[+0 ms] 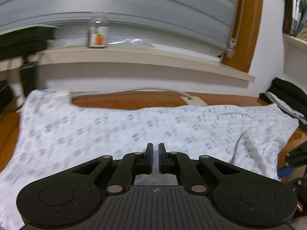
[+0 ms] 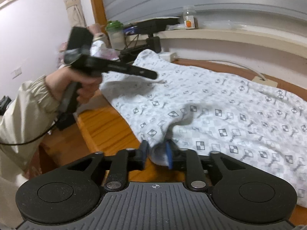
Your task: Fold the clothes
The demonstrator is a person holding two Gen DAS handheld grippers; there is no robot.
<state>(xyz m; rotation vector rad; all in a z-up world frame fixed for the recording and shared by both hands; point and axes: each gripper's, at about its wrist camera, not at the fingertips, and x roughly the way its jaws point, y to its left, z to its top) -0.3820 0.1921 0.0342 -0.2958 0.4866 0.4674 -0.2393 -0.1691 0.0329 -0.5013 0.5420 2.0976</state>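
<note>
The right hand-held gripper [image 2: 155,151] stands partly open around a bunched edge of the patterned garment [image 2: 220,111], spread over the wooden tabletop [image 2: 103,126]. The left hand-held gripper [image 1: 155,158], nearly closed and empty, hovers above the cloth. At twelve o'clock, a jar [image 1: 98,33] stands on the sill [image 1: 153,57].

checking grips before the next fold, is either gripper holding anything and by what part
The right gripper has a bunched edge of the patterned garment between its fingers; whether they pinch it cannot be told. The left gripper is shut, holding nothing.
</note>
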